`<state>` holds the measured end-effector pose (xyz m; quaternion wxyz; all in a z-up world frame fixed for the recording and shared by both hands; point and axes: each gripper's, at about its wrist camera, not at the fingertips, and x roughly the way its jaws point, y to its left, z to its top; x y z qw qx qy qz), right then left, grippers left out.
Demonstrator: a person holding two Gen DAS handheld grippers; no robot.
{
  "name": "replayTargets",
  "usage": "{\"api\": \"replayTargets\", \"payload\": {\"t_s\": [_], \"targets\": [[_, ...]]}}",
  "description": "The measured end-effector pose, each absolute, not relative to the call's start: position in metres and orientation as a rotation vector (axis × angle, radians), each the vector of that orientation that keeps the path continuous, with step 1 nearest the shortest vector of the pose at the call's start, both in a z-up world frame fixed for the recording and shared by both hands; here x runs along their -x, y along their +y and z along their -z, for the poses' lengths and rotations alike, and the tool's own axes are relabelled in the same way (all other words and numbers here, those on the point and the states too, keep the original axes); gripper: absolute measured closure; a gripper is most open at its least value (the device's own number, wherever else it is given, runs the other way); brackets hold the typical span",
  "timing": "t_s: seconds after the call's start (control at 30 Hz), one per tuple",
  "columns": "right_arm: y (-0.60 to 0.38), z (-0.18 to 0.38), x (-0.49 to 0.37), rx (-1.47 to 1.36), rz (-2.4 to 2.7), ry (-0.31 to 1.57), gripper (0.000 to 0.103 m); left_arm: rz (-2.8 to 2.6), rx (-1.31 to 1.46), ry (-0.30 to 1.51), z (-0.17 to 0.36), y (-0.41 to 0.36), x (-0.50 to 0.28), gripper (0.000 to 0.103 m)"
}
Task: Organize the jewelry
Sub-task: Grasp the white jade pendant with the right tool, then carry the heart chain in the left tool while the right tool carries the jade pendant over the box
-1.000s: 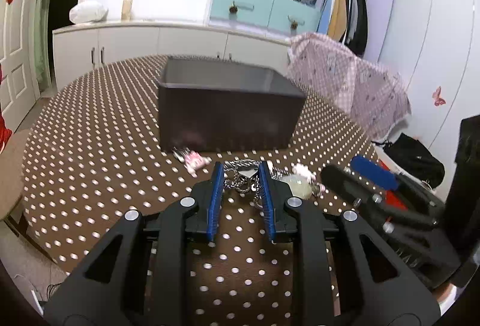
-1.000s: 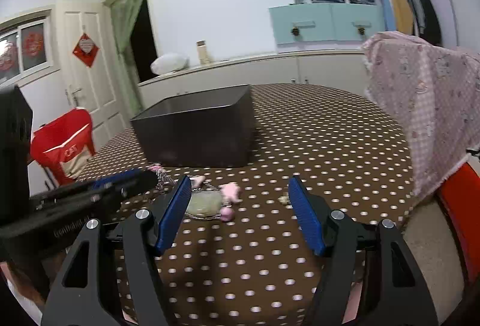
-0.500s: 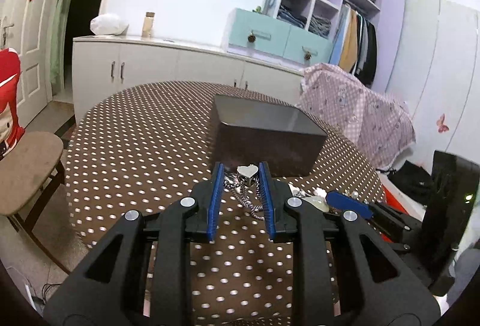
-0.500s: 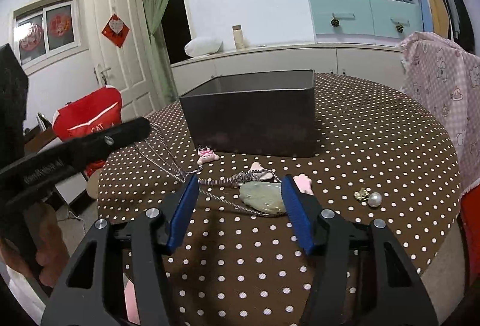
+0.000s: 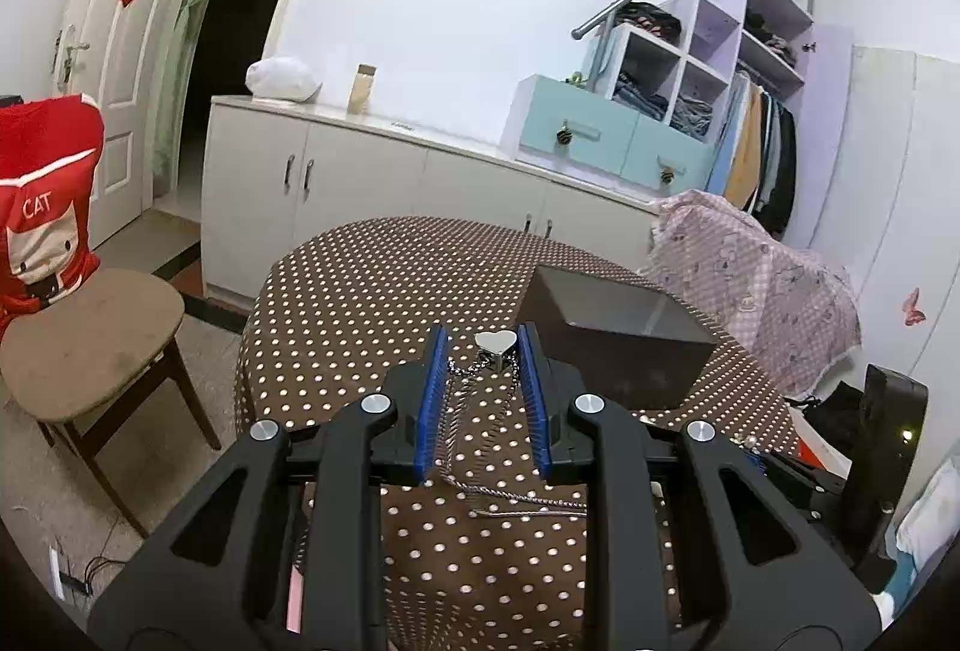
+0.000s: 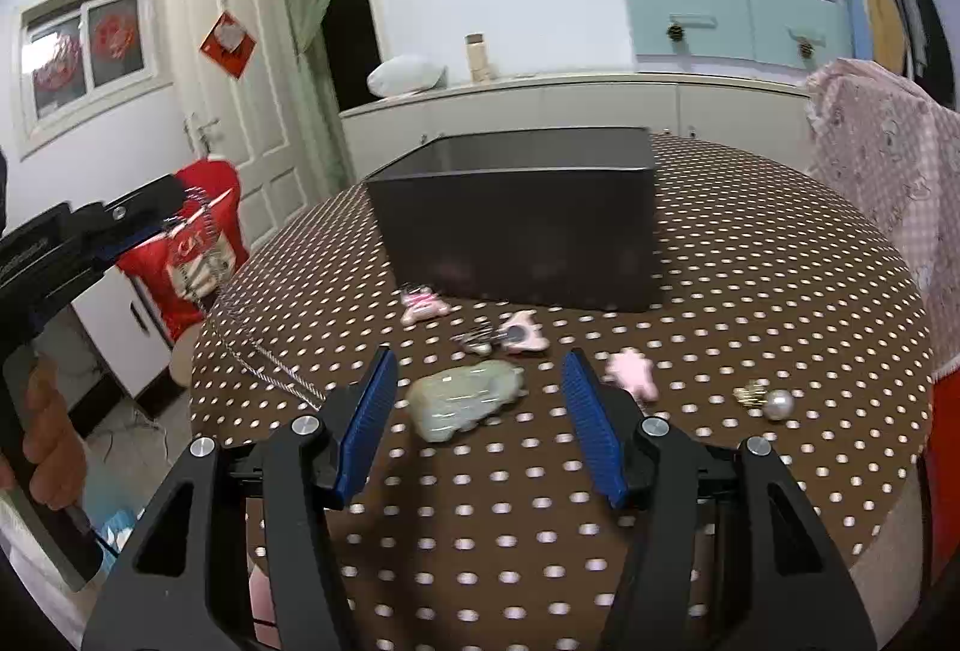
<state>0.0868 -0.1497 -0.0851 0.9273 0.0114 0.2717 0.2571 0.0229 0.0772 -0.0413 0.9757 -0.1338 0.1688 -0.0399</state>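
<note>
Item 1, in progress: your left gripper (image 5: 480, 351) is pinched narrow on a silver chain necklace (image 5: 480, 411) with a polished heart pendant (image 5: 495, 342) sitting between the blue ribbed pads, lifted off the table; the fine links hang slack and trail down onto the brown polka-dot tablecloth (image 5: 360, 303). Item 2, destination: a dark, straight-walled rectangular box (image 6: 516, 213), matte, open on top, standing near the table's middle; what it already contains cannot be told from either view. Item 3, waiting: your right gripper (image 6: 480, 405) has its jaws standing moderately wide on either side of a pale green, jade-like carved stone (image 6: 465, 396), smooth and irregular, and the pads are not touching it. Item 4, loose stock on the cloth: 3 small pink charms (image 6: 423, 302), glossy and moulded, 1 striped dark bead piece (image 6: 477, 339), and 1 round pearl (image 6: 779, 403) beside a small gold fitting. Judged status: early, since 1 piece is in hand and at least 6 are left to go into the box.
</note>
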Motion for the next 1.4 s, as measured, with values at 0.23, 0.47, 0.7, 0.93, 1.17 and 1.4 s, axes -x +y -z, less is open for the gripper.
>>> {"api": "replayTargets", "payload": {"t_s": [0.23,0.47,0.7,0.93,1.17,1.4], "targets": [[-0.141,0.090,-0.093,0.032,-0.491,0.585,0.062,0.071,0.266,0.382,0.053,0.081,-0.029,0.079],[-0.148,0.090,-0.094,0.000,-0.490,0.588,0.062,0.090,0.263,0.399,0.057,0.075,-0.035,0.079],[-0.156,0.079,-0.093,-0.015,-0.484,0.562,0.062,0.122,0.247,0.378,0.050,0.062,-0.038,0.079],[-0.169,0.054,-0.100,-0.017,-0.457,0.493,0.062,0.185,0.234,0.341,0.029,0.045,-0.049,0.079],[-0.183,0.025,-0.109,-0.023,-0.423,0.406,0.062,0.247,0.208,0.257,-0.001,0.030,-0.056,0.079],[-0.194,-0.003,-0.119,-0.020,-0.401,0.321,0.062,0.270,0.185,0.198,-0.029,0.016,-0.067,0.079]]}}
